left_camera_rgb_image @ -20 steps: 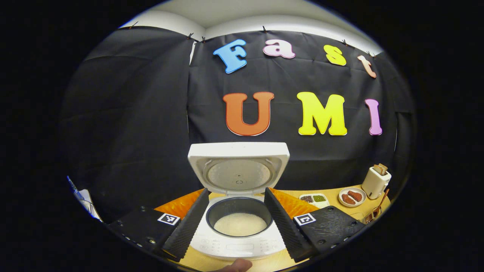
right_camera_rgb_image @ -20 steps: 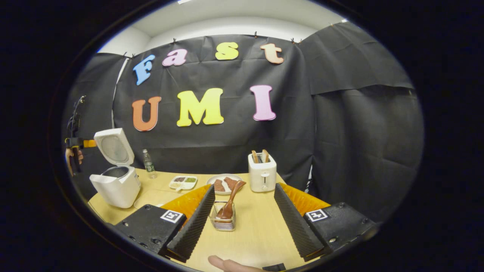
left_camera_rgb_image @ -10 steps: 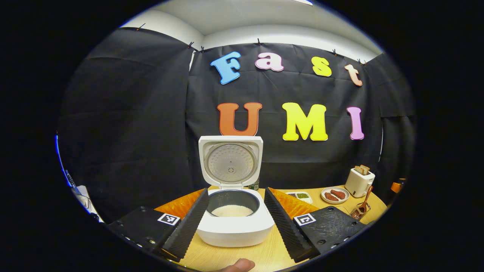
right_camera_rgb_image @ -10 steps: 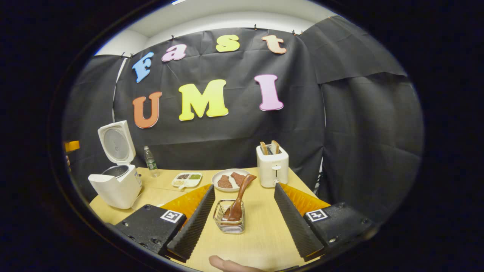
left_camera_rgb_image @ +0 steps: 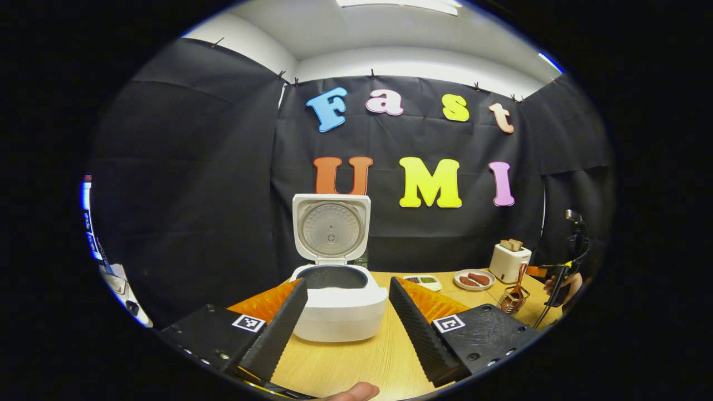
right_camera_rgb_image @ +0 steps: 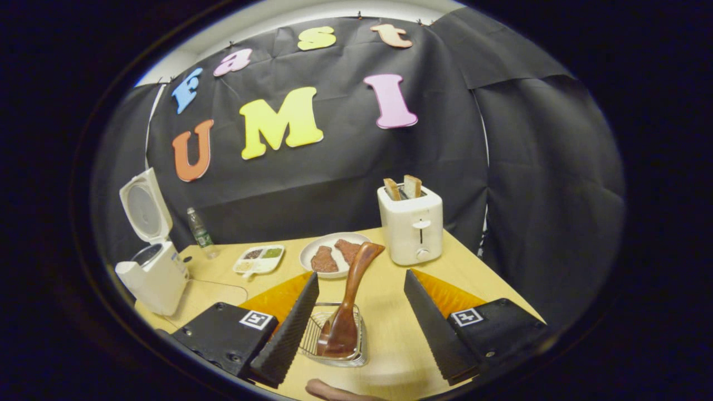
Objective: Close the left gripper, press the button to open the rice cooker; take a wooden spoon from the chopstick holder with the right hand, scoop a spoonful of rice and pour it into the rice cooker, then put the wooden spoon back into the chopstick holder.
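Rice cooker (left_camera_rgb_image: 340,306) lid up, left tongs (left_camera_rgb_image: 348,328) spread wide; right tongs (right_camera_rgb_image: 362,328) released near wooden spoon (right_camera_rgb_image: 348,303) in, seemingly, wire chopstick holder (right_camera_rgb_image: 334,340).

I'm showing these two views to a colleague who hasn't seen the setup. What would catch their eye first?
Probably the white rice cooker with its lid standing open, seen between the left gripper's open fingers. Next, the wooden spoon leaning in the wire chopstick holder, right in front of the open right gripper.
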A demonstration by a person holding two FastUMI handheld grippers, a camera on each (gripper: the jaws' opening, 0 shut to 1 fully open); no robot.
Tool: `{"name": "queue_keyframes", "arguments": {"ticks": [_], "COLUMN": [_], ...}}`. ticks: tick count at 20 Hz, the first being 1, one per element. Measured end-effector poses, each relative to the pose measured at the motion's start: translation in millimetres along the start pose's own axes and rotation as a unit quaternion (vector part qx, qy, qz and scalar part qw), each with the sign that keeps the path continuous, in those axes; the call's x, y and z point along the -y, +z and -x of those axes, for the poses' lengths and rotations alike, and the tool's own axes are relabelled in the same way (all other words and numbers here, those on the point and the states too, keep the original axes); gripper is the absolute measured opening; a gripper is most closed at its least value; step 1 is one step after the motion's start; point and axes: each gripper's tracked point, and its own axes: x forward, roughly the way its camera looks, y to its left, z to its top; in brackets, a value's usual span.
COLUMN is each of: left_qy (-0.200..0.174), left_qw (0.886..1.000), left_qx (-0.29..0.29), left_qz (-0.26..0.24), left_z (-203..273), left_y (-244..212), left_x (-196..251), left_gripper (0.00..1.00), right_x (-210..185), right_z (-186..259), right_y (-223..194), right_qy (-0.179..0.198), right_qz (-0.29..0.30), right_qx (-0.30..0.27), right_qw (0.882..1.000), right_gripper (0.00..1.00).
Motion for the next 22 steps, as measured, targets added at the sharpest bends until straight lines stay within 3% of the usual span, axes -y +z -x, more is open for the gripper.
{"name": "queue_keyframes", "arguments": {"ticks": [3, 8, 9, 10, 11, 12, 14, 15, 16, 17, 18, 19, 22], "left_qy": [0.019, 0.031, 0.037, 0.04, 0.039, 0.036, 0.037, 0.039, 0.039, 0.041, 0.039, 0.037, 0.031], "left_qw": [0.999, 0.999, 0.999, 0.999, 0.999, 0.999, 0.999, 0.999, 0.999, 0.999, 0.999, 0.999, 1.0], "left_qx": [0.015, 0.018, 0.019, 0.02, 0.02, 0.02, 0.016, 0.015, 0.011, 0.006, 0.002, -0.002, -0.006], "left_qz": [-0.022, -0.029, -0.025, -0.019, -0.011, -0.004, 0.0, -0.001, -0.002, -0.002, -0.002, -0.002, -0.002], "left_z": [21.2, 50.3, 54.6, 57.9, 60.7, 63.7, 62.3, 65.9, 64.6, 64.9, 65.1, 67.0, 69.5], "left_y": [-6.2, -10.5, -9.6, -9.4, -9.4, -10.8, -15.5, -19.2, -22.5, -26.2, -29.1, -31.2, -34.6], "left_x": [-12.8, -26.7, -29.8, -32.7, -33.8, -34.0, -39.3, -42.6, -43.5, -43.7, -44.0, -42.9, -41.5], "left_gripper": [0.94, 0.94, 0.94, 0.94, 0.94, 0.94, 0.94, 0.94, 0.94, 0.94, 0.94, 0.94, 0.94], "right_x": [7.2, 5.3, 2.8, -0.3, -0.8, 0.0, -6.7, -10.8, -15.3, -15.0, -14.5, -15.9, -18.1], "right_z": [-31.0, -68.4, -72.5, -76.4, -80.9, -83.9, -84.1, -85.4, -83.5, -81.7, -78.5, -76.2, -60.4], "right_y": [-9.7, -40.0, -44.8, -47.7, -50.3, -52.3, -51.4, -52.0, -49.3, -48.0, -48.6, -43.2, -12.5], "right_qy": [-0.012, -0.001, 0.005, 0.015, 0.02, 0.023, 0.043, 0.05, 0.062, 0.054, 0.049, 0.054, 0.057], "right_qz": [-0.003, -0.07, -0.091, -0.115, -0.137, -0.151, -0.163, -0.163, -0.167, -0.167, -0.163, -0.156, -0.134], "right_qx": [-0.016, -0.095, -0.11, -0.123, -0.135, -0.141, -0.145, -0.146, -0.145, -0.144, -0.144, -0.137, -0.089], "right_qw": [1.0, 0.993, 0.99, 0.986, 0.981, 0.978, 0.975, 0.974, 0.973, 0.974, 0.975, 0.977, 0.985], "right_gripper": [1.0, 1.0, 0.94, 0.98, 0.87, 0.88, 0.75, 0.56, 0.51, 0.36, 0.28, 0.23, 0.22]}}
